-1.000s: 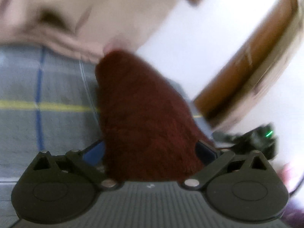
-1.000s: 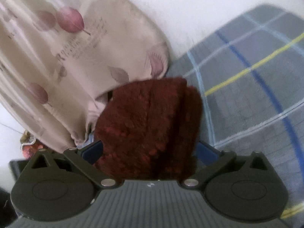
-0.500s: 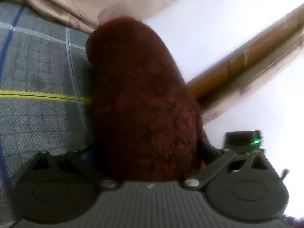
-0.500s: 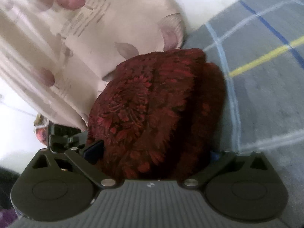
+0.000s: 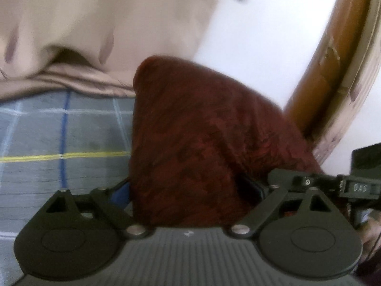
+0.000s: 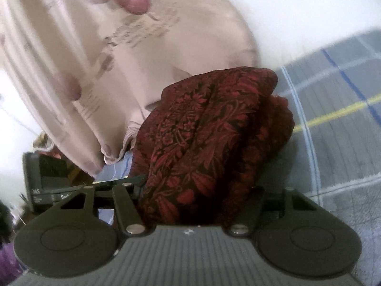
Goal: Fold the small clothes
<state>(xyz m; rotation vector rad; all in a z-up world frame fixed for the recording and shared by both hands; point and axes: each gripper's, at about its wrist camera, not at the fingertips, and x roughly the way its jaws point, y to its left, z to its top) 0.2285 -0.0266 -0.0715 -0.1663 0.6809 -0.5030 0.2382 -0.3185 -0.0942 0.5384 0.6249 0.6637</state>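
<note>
From the left wrist view, the left hand-held gripper [image 5: 188, 190] is clamped on the dark red patterned cloth [image 5: 195, 143], which fills the gap between its fingers and rises straight ahead of it, its top edge ending in a peak toward the upper left. To the left of the cloth lies the grey plaid bed cover [image 5: 59, 147], with the beige pillow [image 5: 95, 23] beyond it; to the right stands a brown wooden frame [image 5: 333, 59] against a white wall. This view is blurred, so the exact line of the cloth's edge is hard to make out.

In the right wrist view, the right hand-held gripper [image 6: 190, 200] is likewise closed on the dark red patterned cloth [image 6: 204, 138], which bunches in folds directly in front of it; the pillow [image 6: 95, 47] sits to the left and the bed cover [image 6: 345, 131] to the right. The other gripper's black body appears at the left edge here.

So the cloth hangs between the two grippers, each holding one end, and its long axis probably runs from one gripper to the other. Neither hand is clearly nearer; the next fold likely depends on laying that span flat on the bed cover and keeping both ends level
</note>
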